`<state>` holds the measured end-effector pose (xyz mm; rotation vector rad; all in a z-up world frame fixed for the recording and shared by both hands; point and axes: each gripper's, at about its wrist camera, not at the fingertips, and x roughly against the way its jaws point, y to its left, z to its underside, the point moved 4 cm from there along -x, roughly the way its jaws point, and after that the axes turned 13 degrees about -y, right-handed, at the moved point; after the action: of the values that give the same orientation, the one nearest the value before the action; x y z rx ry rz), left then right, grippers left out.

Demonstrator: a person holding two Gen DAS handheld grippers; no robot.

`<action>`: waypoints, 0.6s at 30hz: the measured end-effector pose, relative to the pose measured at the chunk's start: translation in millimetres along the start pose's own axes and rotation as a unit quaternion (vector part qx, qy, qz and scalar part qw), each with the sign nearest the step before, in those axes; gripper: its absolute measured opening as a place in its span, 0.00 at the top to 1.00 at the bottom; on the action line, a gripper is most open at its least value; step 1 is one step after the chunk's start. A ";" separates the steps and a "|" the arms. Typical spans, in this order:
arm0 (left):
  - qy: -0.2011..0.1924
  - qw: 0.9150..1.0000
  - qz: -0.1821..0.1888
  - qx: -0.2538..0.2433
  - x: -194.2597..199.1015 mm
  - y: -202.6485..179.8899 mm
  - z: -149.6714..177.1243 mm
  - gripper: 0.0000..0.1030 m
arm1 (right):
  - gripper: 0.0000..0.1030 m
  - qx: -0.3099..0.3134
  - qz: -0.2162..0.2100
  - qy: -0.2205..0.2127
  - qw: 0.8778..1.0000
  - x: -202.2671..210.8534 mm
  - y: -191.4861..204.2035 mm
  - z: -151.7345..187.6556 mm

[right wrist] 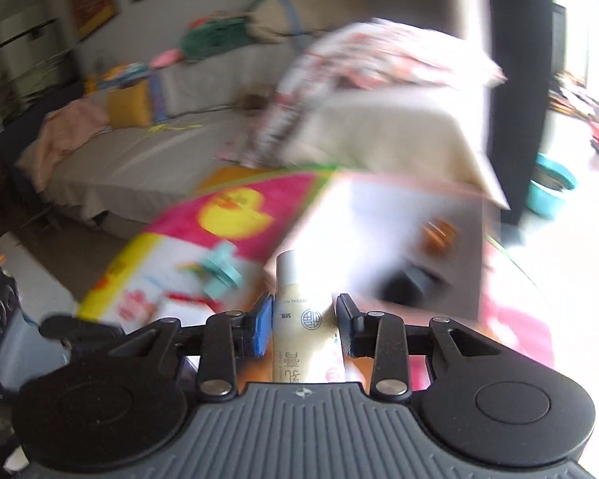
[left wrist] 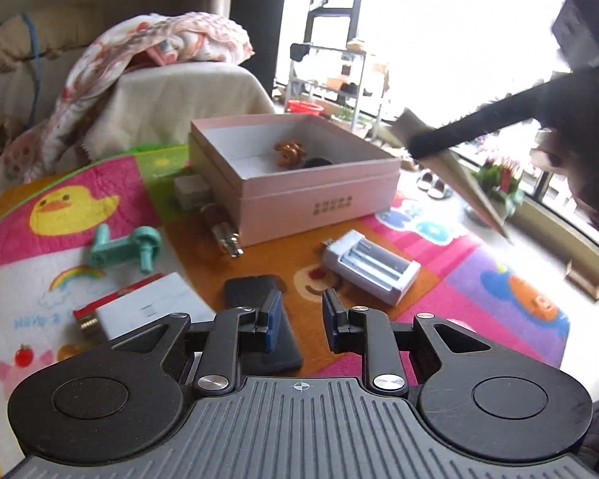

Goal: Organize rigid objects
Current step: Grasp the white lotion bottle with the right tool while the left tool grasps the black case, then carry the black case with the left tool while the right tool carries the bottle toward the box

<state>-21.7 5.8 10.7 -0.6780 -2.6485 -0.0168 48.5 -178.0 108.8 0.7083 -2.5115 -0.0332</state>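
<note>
My left gripper (left wrist: 301, 319) hovers shut over the colourful play mat (left wrist: 459, 275), with nothing between its fingers. Below it lies a flat black case (left wrist: 255, 291); a white battery charger (left wrist: 369, 265) lies just ahead to the right. The open pink box (left wrist: 299, 195) stands beyond, holding a brown figurine (left wrist: 287, 153) and a dark object (left wrist: 317, 163). My right gripper (right wrist: 304, 319) is shut on an upright cream bottle (right wrist: 295, 279) with printed text. That view is blurred; the pink box (right wrist: 379, 207) lies ahead right of the bottle.
On the mat lie a teal crank (left wrist: 125, 249), a white box with a red edge (left wrist: 147, 307), a white adapter (left wrist: 191, 191) and a small metal-capped bottle (left wrist: 223, 231). A sofa with a floral blanket (left wrist: 147, 52) stands behind. A dark blurred shape (left wrist: 499, 119) crosses the upper right.
</note>
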 end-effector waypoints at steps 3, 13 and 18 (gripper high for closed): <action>0.016 1.000 -0.010 0.010 -16.4 -16.3 5.3 0.76 | 0.67 -0.010 0.067 -0.006 0.998 23.2 -25.2 39.3; 0.045 0.991 -0.126 -0.023 -24.4 -3.5 11.6 0.72 | 0.65 -0.103 0.119 -0.040 0.987 13.0 -71.0 106.9; 0.043 0.990 -0.135 -0.022 -29.5 -1.1 9.1 0.70 | 0.54 -0.108 0.109 -0.054 0.987 3.9 -64.7 123.7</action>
<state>-2.0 -7.7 -8.9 -0.3181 -2.6426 -0.1766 15.6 -249.9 -6.3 0.3521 -2.6232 -0.2674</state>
